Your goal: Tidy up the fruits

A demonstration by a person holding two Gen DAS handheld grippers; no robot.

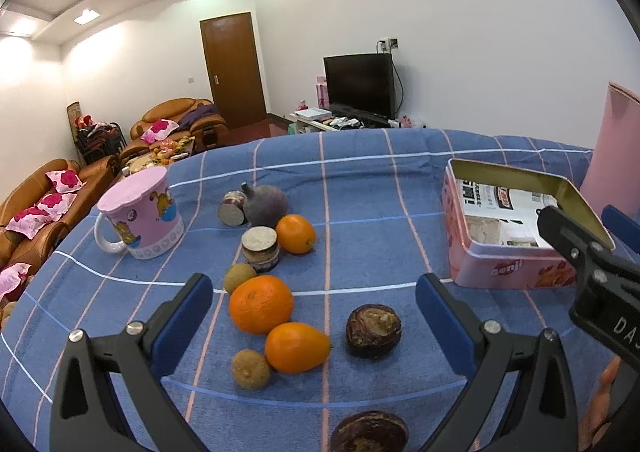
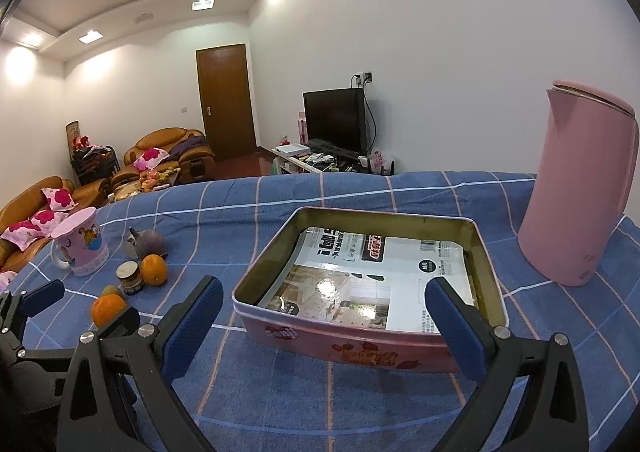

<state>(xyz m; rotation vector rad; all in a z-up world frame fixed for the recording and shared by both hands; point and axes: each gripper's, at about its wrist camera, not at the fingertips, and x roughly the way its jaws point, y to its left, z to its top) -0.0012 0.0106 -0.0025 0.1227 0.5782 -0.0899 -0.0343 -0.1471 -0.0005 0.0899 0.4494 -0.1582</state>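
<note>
**tinbox_tom:** Fruits (image 1: 280,316) all sit loose on the blue checked cloth (image 1: 360,188), none in the pink tin (image 2: 360,344) yet, so I'd say this is right at the start: picking the first piece. The tin only has a printed sheet lying in its bottom.

**peel_pat:** Agreed. The left gripper (image 1: 314,312) is spread wide with nothing in it, hovering over the pile. Between its fingers I see the big orange (image 1: 261,303), a pear-shaped orange fruit (image 1: 297,347) touching it at 5 o'clock, two small brown ones, and a dark round fruit (image 1: 373,329) off at 3 o'clock.

**tinbox_tom:** And the right gripper (image 2: 323,318)?

**peel_pat:** Also wide open, empty, hanging above the near wall of the tin. From the left camera the tin is at 2 o'clock of the pile, well apart.

**tinbox_tom:** So my guess for the next move: drop the left one around a single fruit, probably that dark one since it sits clear of the others. The oranges touch, so closing there could nudge a neighbour and roll it.

**peel_pat:** Yep. Further back at 11 o'clock there's a pink mug (image 1: 140,218), a purple fruit and two small jars. A tall pink jug (image 2: 580,188) stands right of the tin.

**tinbox_tom:** Room's a lounge: brown sofas (image 2: 168,148), wooden door (image 2: 224,100), dark TV (image 2: 334,120), white walls.
</note>
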